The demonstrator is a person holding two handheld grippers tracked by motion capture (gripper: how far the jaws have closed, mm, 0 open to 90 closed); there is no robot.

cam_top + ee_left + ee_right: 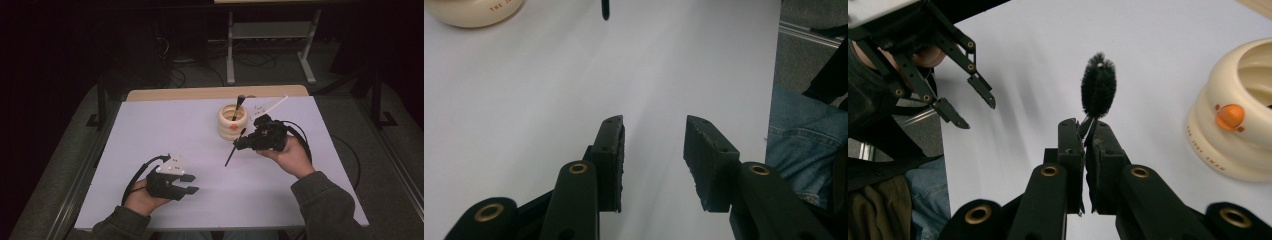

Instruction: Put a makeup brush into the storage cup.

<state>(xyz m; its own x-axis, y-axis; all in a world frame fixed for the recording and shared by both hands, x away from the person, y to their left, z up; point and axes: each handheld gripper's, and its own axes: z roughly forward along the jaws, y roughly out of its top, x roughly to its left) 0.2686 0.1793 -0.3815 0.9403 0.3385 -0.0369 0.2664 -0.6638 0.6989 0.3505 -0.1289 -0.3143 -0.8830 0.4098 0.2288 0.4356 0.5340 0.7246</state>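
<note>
White table top (pixel 150 140) with a wooden strip along its far edge (pixel 200 93); a cream ringed pot (pixel 233 122) bearing an orange dot stands mid-table, a dark-handled tool (pixel 238 106) upright inside; grey metal frame (pixel 270 35) on floor beyond.

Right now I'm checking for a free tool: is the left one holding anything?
No: in the left gripper view the left tool has its jaws apart, with bare white table between them.

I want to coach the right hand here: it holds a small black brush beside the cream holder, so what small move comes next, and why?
Probably lift the right gripper and carry its black brush over the cream ringed holder. The gripper is shut on the brush, one brush already stands upright in that holder, and the left gripper rests open, apart.
</note>
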